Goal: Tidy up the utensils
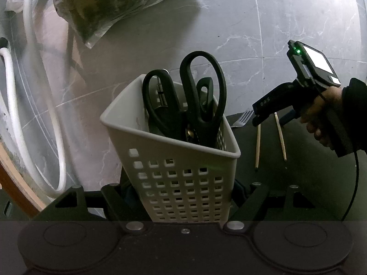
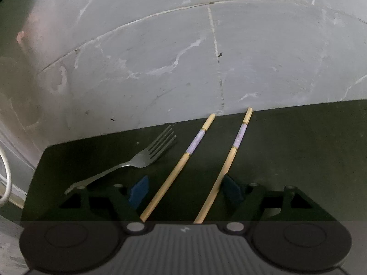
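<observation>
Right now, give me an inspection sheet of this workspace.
Surface: dark mat on grey marbled tiles.
Job's things: white holder with black scissors inside; fork and two chopsticks flat on the mat.
Clutter: plastic bag behind the holder.
Tongs: left tongs shut on the holder; right tongs open, straddling the chopsticks.
Cables: black cable from the right handle; white hose.
Surroundings: nothing seen.

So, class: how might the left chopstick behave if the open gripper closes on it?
The left chopstick looks stiff and light. Thin and smooth, it may slip or roll on the black mat. The right gripper straddles both sticks.
</observation>
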`<state>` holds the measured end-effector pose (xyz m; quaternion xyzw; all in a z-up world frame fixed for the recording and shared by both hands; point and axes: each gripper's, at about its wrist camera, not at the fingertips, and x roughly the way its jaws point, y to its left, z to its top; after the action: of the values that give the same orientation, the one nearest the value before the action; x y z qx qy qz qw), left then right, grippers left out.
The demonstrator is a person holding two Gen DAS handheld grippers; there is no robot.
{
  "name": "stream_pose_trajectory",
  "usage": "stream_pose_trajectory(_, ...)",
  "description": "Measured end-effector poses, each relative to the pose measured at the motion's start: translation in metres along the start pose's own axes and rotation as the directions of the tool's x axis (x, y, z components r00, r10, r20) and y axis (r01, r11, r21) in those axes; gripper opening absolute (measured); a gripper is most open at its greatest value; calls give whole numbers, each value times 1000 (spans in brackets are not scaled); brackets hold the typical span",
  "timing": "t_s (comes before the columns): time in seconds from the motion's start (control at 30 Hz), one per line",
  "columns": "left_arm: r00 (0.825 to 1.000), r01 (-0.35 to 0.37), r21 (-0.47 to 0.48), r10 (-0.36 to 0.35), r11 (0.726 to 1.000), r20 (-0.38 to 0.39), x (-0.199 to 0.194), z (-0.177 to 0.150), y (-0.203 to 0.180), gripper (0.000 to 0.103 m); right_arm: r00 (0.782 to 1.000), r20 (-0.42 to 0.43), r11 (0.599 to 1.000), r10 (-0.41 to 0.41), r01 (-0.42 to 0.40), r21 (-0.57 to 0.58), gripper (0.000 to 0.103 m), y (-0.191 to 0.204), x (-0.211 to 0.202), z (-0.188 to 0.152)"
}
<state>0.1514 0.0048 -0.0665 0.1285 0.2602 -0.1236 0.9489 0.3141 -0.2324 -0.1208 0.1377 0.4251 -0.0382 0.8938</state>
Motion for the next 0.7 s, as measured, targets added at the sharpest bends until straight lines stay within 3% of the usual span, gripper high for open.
stream_pose_trajectory(0.13, 1000, 0, -3, 0, 1000, 2, 0, 0, 0, 79, 1000, 4, 999, -25, 25, -21, 84, 7, 2, -4)
stream_pose_trajectory(0.3, 1000, 1, -5, -1, 1000, 3, 1, 0, 1, 79, 998, 13, 997, -59, 59, -57, 98, 12, 7, -13)
stream_pose_trajectory(0.47, 1000, 0, -8, 0, 1000, 3, 0, 0, 1, 79, 994, 36, 988, -100, 104, -116, 100, 15, 7, -24)
stream_pose_trajectory(0.63, 1000, 0, -13, 1, 1000, 3, 0, 0, 1, 79, 992, 69, 977, -102, 113, -184, 79, 15, -4, -34)
stream_pose_trajectory(0.7, 1000, -1, -17, 1, 1000, 3, 0, 0, 1, 79, 993, 66, 975, -94, 105, -195, 63, 14, -9, -35)
